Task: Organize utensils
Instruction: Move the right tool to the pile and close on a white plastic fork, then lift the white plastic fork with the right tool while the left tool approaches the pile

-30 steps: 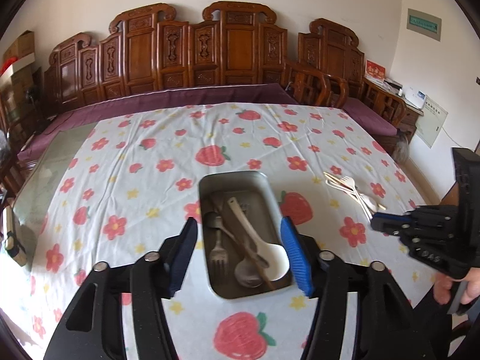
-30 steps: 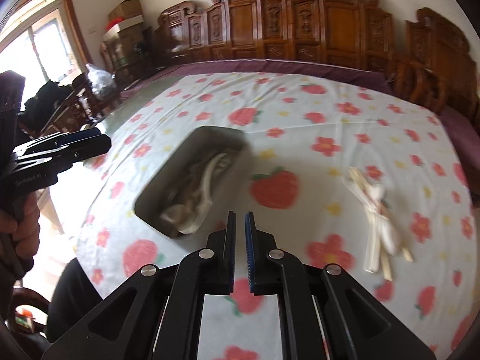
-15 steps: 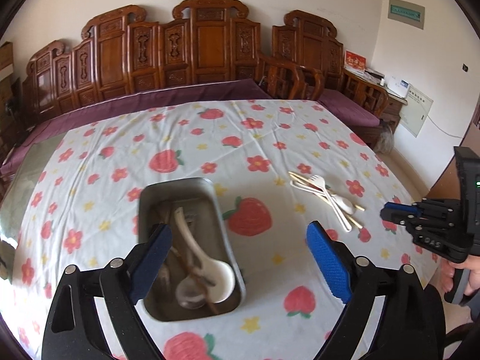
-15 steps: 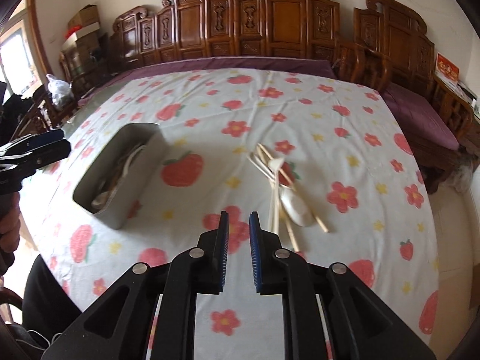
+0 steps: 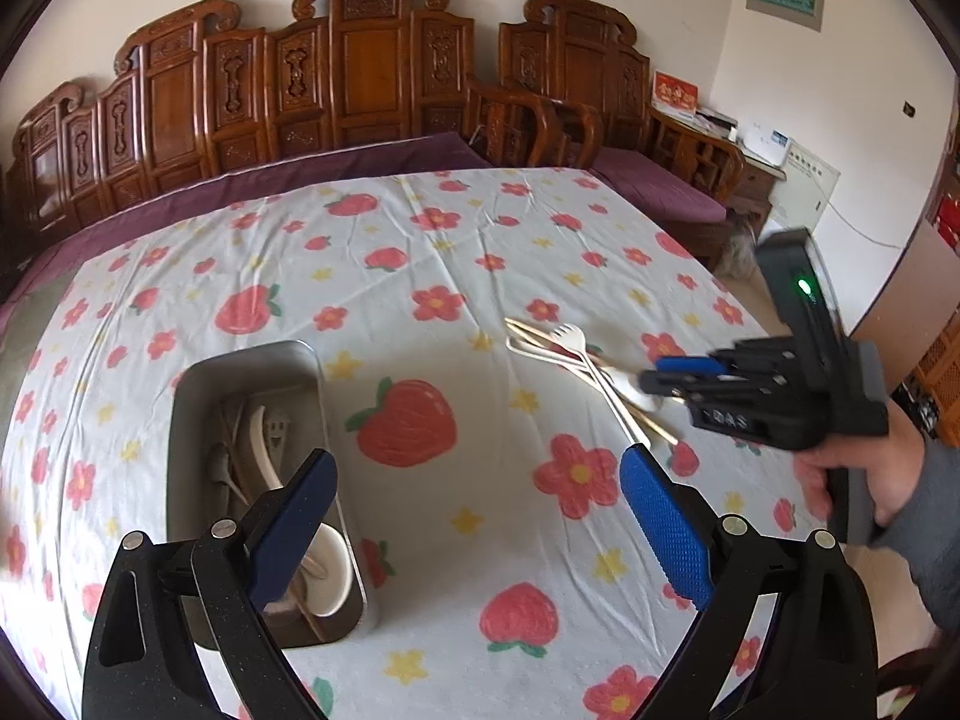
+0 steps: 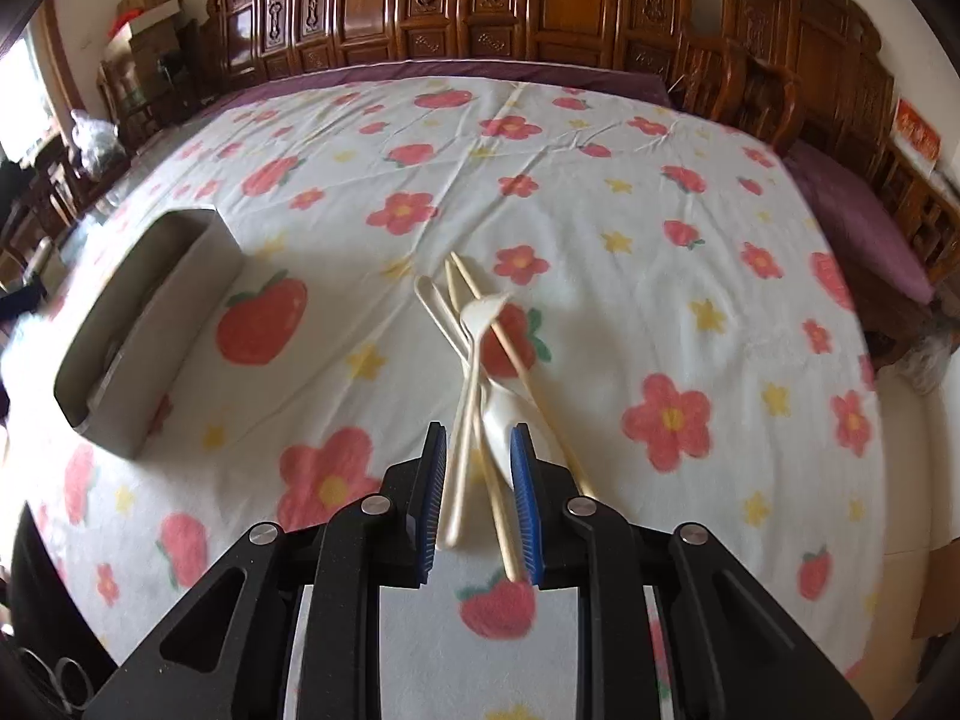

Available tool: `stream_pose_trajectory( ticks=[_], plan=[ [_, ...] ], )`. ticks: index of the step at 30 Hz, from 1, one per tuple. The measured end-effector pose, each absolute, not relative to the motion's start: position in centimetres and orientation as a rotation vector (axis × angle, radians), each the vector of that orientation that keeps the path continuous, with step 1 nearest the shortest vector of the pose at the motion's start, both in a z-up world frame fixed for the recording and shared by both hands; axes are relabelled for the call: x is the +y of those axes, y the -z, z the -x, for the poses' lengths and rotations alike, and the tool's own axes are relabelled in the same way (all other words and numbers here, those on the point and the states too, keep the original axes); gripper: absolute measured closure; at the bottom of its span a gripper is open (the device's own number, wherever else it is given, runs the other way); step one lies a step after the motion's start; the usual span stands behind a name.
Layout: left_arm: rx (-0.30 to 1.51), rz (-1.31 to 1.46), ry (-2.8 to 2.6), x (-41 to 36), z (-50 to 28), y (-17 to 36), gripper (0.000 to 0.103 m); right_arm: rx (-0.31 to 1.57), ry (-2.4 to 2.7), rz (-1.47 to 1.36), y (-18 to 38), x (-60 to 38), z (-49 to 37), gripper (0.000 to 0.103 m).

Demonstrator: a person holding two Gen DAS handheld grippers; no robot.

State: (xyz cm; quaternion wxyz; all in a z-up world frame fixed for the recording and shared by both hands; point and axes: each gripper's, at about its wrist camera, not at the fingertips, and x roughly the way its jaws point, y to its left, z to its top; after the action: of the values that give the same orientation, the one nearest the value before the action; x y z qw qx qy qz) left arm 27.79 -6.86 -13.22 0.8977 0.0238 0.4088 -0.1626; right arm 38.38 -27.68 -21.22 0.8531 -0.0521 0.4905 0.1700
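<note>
Forward since a moment ago, my right gripper (image 6: 478, 468) now straddles the loose utensils (image 6: 480, 354), parted, ungripped; my left gripper (image 5: 474, 468) gapes beside the tray (image 5: 180, 420).

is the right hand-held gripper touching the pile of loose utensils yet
Cannot tell. In the right wrist view the right hand-held gripper straddles the utensil handles with its jaws partly open, but neither view shows contact or a gap plainly.
</note>
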Motion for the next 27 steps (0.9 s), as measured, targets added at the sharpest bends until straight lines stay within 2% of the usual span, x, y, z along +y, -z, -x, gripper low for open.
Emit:
stream_pose_trajectory(
  ticks=[10, 15, 23, 27],
  plan=[
    [0.872, -0.045, 0.331, -6.5, -27.3, 14.1, 0.011, 1.109, -0.354, 0.144, 24.1, -25.7, -40.1, 0.079],
    [0.867, -0.017, 0.329, -5.8, -27.0, 13.6, 0.011, 1.136, -0.329, 0.19, 25.1, -24.9, -40.6, 0.09],
    [0.853, -0.034, 0.308, -5.8, -26.9, 13.0, 0.011, 1.112, -0.331, 0.153, 24.8, -25.5, -39.9, 0.093],
    [0.863, -0.048, 0.299, -6.6, -27.2, 13.2, 0.011, 1.05, -0.356, 0.023, 22.8, -27.3, -38.4, 0.093]
  ],
)
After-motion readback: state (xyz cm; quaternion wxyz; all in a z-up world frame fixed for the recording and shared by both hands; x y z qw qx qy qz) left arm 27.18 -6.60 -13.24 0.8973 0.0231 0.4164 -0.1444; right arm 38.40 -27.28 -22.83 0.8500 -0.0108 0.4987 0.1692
